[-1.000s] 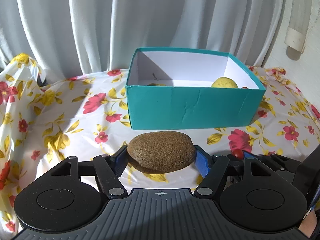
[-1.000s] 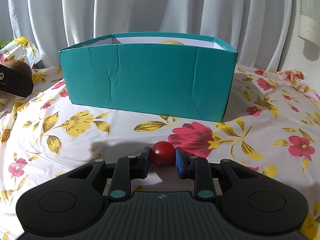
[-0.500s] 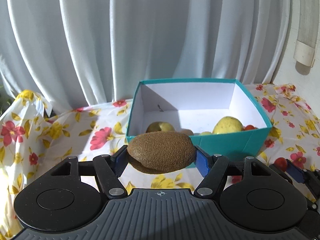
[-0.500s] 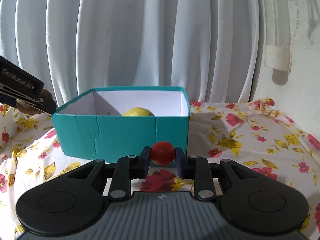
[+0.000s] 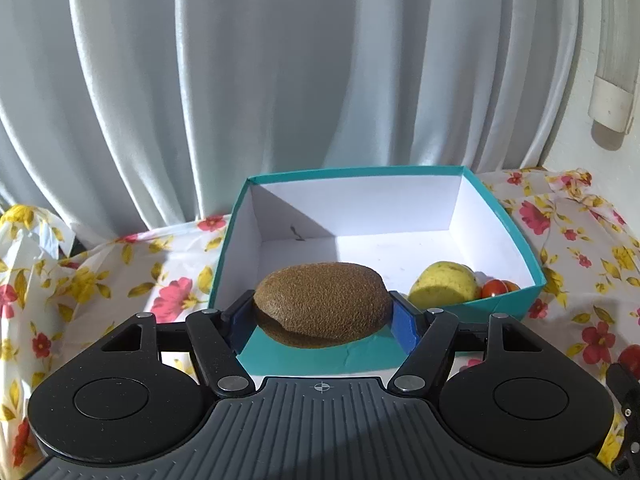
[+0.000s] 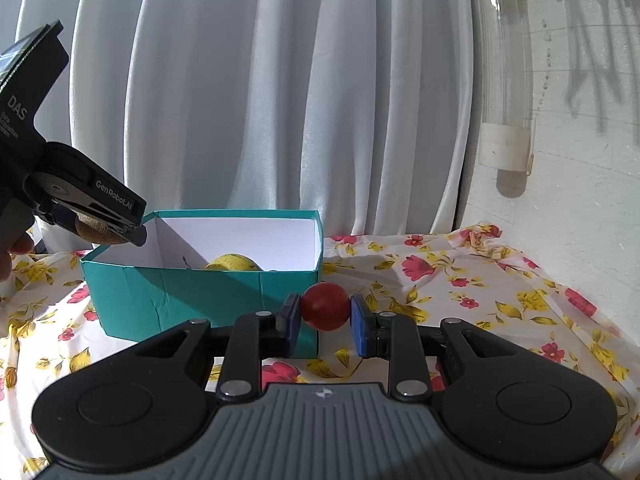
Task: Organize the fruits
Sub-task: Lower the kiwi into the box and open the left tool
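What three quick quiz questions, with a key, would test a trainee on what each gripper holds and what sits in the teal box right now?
1. True or false: the left gripper holds a kiwi.
2. What does the right gripper hold: A) a lemon, B) a cherry tomato, C) nothing?
3. Name the largest fruit lying in the teal box.

Key:
1. True; its fingers clamp both ends.
2. B.
3. A yellow fruit, beside small red tomatoes in the near right corner.
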Available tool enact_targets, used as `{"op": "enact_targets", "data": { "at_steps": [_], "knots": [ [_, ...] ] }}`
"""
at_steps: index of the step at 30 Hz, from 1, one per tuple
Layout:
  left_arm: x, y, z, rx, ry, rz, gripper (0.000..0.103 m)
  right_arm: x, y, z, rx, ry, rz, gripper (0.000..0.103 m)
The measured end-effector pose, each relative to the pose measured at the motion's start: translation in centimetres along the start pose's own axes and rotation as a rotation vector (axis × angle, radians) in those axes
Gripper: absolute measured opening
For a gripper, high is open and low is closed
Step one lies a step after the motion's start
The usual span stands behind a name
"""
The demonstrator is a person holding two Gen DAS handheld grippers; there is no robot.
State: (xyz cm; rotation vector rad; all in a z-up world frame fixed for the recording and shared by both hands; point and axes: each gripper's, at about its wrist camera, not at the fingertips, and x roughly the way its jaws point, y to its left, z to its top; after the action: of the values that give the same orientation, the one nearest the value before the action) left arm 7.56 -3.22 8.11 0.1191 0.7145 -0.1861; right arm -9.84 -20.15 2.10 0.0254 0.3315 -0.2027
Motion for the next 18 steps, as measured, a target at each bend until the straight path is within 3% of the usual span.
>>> {"op": "enact_targets", "data": {
  "at_steps": [18],
  "knots": [
    [4.5, 0.1, 0.4, 0.006, 0.047, 0.008, 0.073, -0.7, -0.5, 0.9, 0.016, -0.03, -0.044, 0.026]
  ]
}}
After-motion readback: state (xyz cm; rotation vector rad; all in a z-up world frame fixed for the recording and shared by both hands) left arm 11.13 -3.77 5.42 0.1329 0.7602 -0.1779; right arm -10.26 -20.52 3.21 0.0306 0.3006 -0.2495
